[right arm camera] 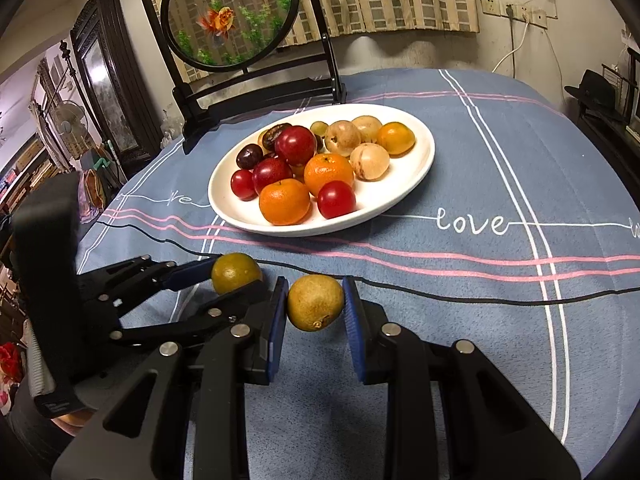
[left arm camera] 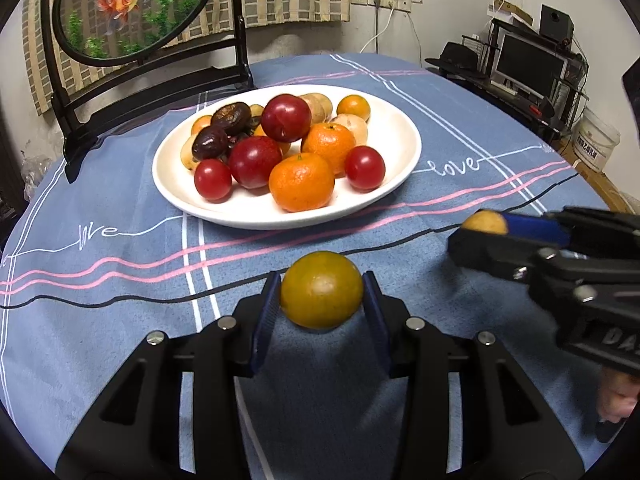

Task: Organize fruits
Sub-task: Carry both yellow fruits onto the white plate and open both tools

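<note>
A white plate [left arm camera: 404, 136] on the blue tablecloth holds several fruits: tangerines [left arm camera: 301, 181], red plums [left arm camera: 254, 161], dark fruits and pale round ones. The plate also shows in the right wrist view [right arm camera: 424, 160]. My left gripper [left arm camera: 322, 292] is shut on a yellow-green citrus fruit [left arm camera: 322, 289] above the cloth in front of the plate; this fruit also shows in the right wrist view [right arm camera: 235, 272]. My right gripper [right arm camera: 315, 304] is shut on a small tan-yellow fruit [right arm camera: 315, 302], right beside the left gripper [right arm camera: 224, 280]. It also shows in the left wrist view [left arm camera: 484, 223].
A black stand with a round goldfish screen [left arm camera: 132, 8] stands behind the plate. The tablecloth [right arm camera: 500, 280] has pink, white and black stripes and the word "love". A desk with a monitor [left arm camera: 528, 64] is beyond the table at right.
</note>
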A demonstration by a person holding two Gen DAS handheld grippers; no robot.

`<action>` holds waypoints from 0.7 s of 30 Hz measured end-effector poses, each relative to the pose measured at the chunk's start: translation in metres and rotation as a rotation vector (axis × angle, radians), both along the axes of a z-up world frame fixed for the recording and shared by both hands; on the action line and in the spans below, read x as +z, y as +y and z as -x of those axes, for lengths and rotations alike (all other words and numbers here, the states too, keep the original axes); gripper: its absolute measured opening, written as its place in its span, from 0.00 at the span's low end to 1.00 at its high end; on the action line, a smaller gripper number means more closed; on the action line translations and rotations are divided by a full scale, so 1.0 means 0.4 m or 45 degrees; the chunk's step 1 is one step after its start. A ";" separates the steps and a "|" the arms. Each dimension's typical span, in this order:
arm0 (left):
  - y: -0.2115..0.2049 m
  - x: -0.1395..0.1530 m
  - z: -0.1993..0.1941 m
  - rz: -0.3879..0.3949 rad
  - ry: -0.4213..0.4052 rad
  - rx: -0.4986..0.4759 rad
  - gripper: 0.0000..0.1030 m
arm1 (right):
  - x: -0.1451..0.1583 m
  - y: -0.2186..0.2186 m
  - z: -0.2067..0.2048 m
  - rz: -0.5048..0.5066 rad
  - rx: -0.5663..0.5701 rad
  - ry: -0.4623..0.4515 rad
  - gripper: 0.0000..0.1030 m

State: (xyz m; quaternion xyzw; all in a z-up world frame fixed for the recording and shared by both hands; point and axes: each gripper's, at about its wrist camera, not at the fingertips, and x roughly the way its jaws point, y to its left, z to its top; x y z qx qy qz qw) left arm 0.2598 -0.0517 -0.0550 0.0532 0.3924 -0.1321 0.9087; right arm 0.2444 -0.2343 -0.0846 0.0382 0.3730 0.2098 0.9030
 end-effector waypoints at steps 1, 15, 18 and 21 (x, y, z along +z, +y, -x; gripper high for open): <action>0.004 0.005 0.003 0.013 0.001 0.005 0.41 | -0.001 0.002 0.000 0.004 0.003 -0.002 0.27; 0.083 0.104 0.116 0.170 -0.063 0.144 0.41 | 0.027 0.032 0.079 -0.114 0.114 -0.025 0.27; 0.093 0.168 0.105 0.170 -0.109 0.148 0.41 | 0.086 0.030 0.078 -0.117 0.101 -0.097 0.27; 0.100 0.240 0.056 0.181 -0.155 0.167 0.41 | 0.147 0.017 0.053 -0.125 0.068 -0.175 0.27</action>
